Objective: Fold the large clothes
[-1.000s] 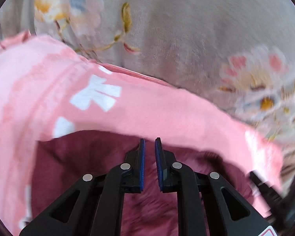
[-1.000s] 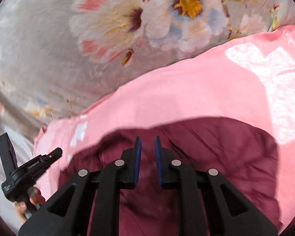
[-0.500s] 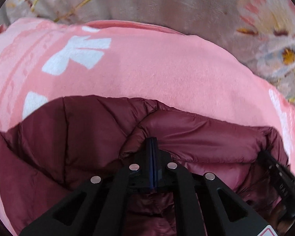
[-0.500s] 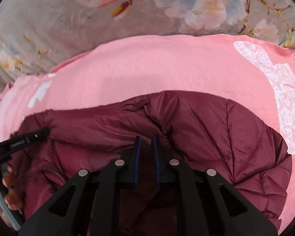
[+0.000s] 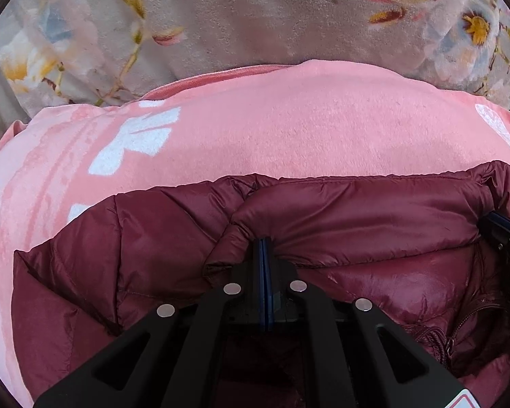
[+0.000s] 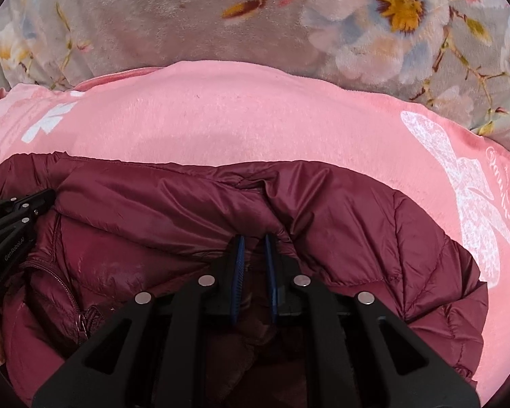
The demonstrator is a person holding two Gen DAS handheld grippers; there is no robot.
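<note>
A grey plush bedspread printed with large pale flowers fills the background in both views; nothing of the room beyond it shows. On it lies a pink blanket with white bow and butterfly prints. A maroon quilted jacket rests on the pink blanket, its padded top edge bunched up. The left tool is clamped tight on a fold of that edge. The right tool pinches jacket fabric between its blue pads, a narrow gap showing.
</note>
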